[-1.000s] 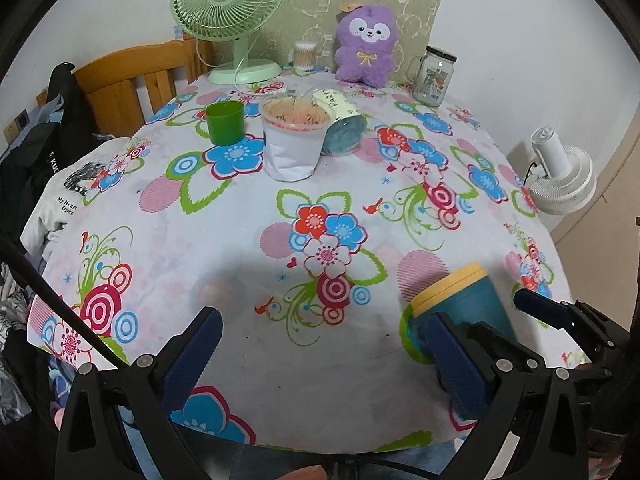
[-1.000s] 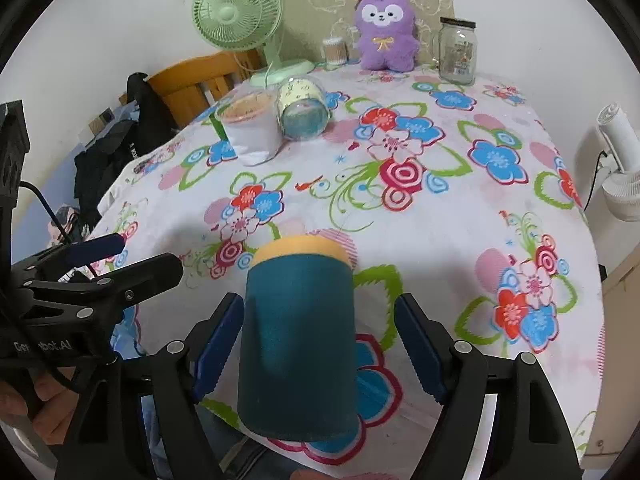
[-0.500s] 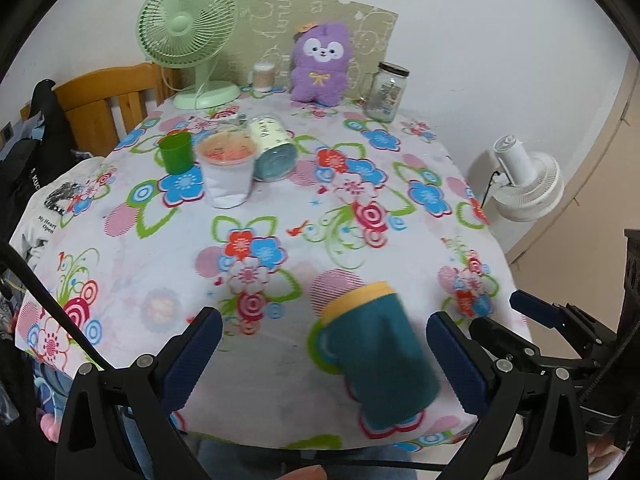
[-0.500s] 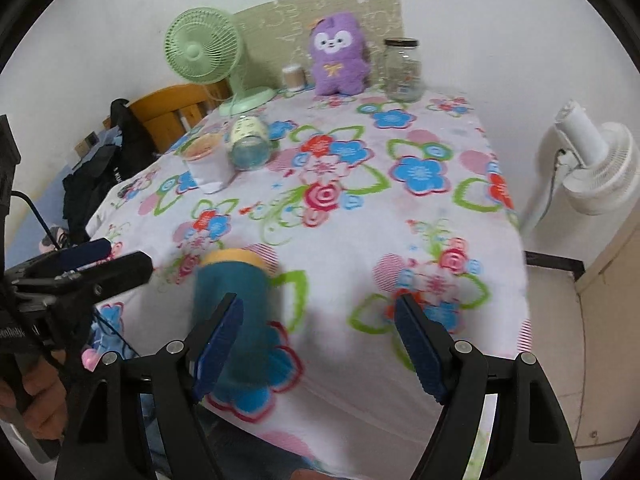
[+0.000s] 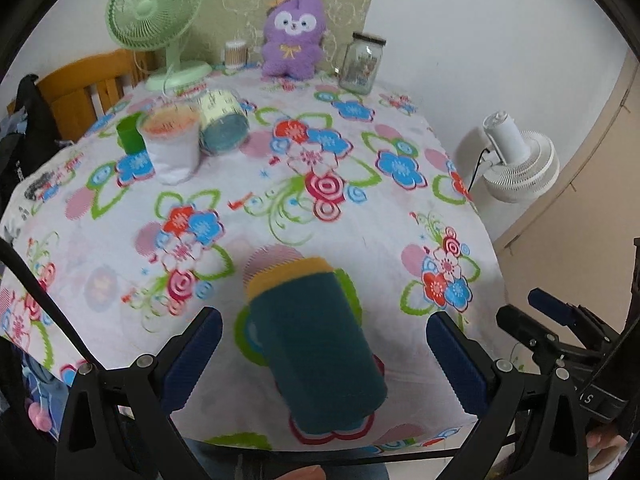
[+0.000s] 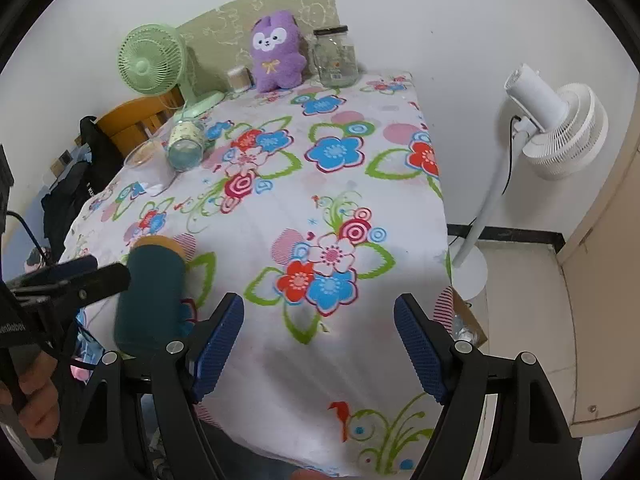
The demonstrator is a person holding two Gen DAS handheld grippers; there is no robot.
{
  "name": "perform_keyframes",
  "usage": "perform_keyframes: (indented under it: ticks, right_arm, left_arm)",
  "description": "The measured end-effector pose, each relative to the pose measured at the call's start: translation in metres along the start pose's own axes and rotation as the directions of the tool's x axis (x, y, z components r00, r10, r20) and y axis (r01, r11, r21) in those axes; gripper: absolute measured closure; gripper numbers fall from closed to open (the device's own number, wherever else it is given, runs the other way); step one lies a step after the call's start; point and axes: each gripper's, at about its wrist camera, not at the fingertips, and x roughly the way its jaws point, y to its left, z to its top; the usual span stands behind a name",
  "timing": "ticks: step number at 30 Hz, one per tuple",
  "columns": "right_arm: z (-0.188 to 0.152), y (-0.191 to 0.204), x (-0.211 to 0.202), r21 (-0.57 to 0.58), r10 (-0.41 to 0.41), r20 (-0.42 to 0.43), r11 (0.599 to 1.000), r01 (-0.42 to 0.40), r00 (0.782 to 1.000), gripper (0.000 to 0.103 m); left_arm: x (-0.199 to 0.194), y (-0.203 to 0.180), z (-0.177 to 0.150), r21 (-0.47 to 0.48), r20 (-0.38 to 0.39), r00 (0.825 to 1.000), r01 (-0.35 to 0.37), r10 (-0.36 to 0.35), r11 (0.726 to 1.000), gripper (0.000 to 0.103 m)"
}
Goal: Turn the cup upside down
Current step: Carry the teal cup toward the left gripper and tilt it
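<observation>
The dark teal cylindrical cup with a yellow rim band (image 5: 316, 344) stood on the bench (image 5: 360, 216), which was draped in a white cloth printed with red, blue and pink flowers, close to its near edge. The yellow band lay at the far end from the camera; the cup looked somewhat blurred, and whether that band was against the cloth could not be told for certain.

The left claw (image 5: 322, 354) had its blue-padded fingers (image 5: 192, 356) spread wide apart, one to each side of the cup and clear of it. The right claw (image 6: 318, 350) was likewise gaping, with nothing between its fingers; in its view the teal cup (image 6: 150, 296) sat off to the left, outside the pads, partly behind the black frame of the other tool.

Farther back on the bench stood a white paper cup with an orange interior (image 5: 172, 144), a small green plastic cup (image 5: 129, 134) just behind it, and a pale patterned jar lying on its side (image 5: 222, 122) touching the paper cup. Along the wall were a mint-green desk fan (image 5: 154, 12), a purple plush toy (image 5: 294, 36) and a clear glass jar with a dark lid (image 5: 362, 62). A white standing fan (image 6: 560, 128) stood on the floor to the right of the bench.
</observation>
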Motion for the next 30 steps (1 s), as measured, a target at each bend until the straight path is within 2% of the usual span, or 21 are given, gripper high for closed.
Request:
perform_keyframes:
  ticks: [6, 22, 30]
  right_arm:
    - [-0.003, -0.014, 0.016, 0.032, 0.026, -0.030, 0.999, -0.025, 0.999, 0.023]
    - [-0.011, -0.020, 0.031, 0.040, 0.034, -0.064, 0.999, -0.031, 0.997, 0.023]
    - [-0.014, -0.024, 0.033, 0.062, 0.032, -0.068, 0.998, -0.027, 0.997, 0.023]
  left_arm:
    - [0.024, 0.000, -0.009, -0.034, -0.064, 0.998, -0.008, 0.006, 0.999, 0.000]
    - [0.045, 0.002, -0.027, -0.094, -0.118, 0.993, -0.012, 0.000, 0.996, 0.000]
    - [0.047, 0.001, -0.032, -0.098, -0.129, 0.992, -0.015, 0.002, 0.995, 0.015]
